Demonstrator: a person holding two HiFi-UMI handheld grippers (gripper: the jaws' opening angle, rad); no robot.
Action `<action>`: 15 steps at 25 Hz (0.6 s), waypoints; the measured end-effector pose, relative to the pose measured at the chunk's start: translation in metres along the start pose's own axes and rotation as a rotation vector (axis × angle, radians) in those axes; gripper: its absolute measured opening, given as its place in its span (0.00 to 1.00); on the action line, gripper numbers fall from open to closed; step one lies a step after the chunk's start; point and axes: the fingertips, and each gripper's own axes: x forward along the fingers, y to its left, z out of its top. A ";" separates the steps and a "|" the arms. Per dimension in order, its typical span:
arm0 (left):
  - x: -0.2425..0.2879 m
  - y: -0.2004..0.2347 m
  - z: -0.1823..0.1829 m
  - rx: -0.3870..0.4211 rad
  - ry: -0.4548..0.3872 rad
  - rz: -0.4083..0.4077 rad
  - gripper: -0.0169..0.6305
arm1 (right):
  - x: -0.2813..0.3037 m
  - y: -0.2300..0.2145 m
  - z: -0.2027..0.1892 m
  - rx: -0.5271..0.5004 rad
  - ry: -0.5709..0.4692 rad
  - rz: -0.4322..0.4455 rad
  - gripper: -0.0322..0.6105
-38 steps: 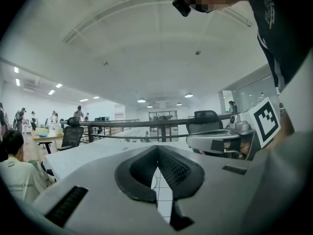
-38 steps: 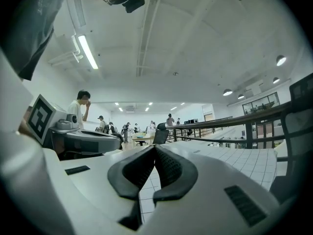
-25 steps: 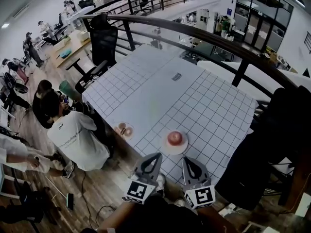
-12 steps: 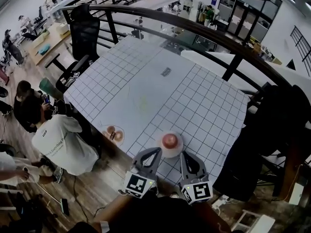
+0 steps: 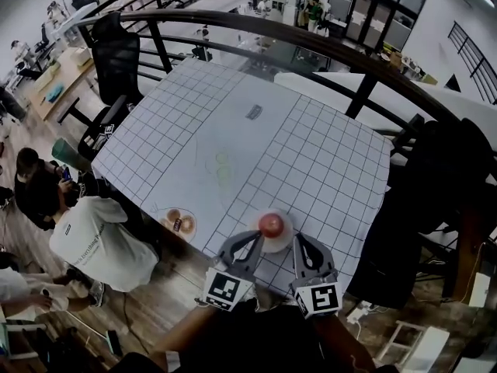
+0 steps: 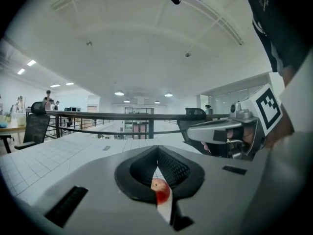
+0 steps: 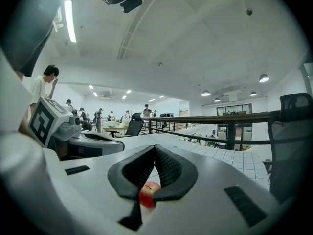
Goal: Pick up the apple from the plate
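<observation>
Red apple (image 5: 271,224) sits on a round white plate (image 5: 288,235) at six o'clock on the white gridded table (image 5: 256,130). Left gripper (image 5: 255,236) at its seven o'clock and right gripper (image 5: 299,239) at five both have jaws together.

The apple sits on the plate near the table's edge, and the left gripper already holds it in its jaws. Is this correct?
Not quite. The left gripper does not hold the apple: the left gripper view shows its jaws shut on nothing, short of the apple. The apple does sit on the plate near the edge of the table.
</observation>
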 end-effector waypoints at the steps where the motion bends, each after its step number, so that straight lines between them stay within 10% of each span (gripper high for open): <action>1: 0.001 0.000 -0.002 -0.007 -0.001 -0.003 0.06 | 0.001 -0.002 0.000 0.000 -0.001 -0.002 0.09; 6: 0.007 -0.001 -0.009 -0.035 -0.011 -0.019 0.06 | 0.008 -0.006 -0.006 0.009 0.002 0.001 0.09; 15: 0.027 -0.012 -0.043 -0.038 0.063 -0.063 0.49 | 0.009 -0.012 -0.018 0.033 0.023 -0.003 0.09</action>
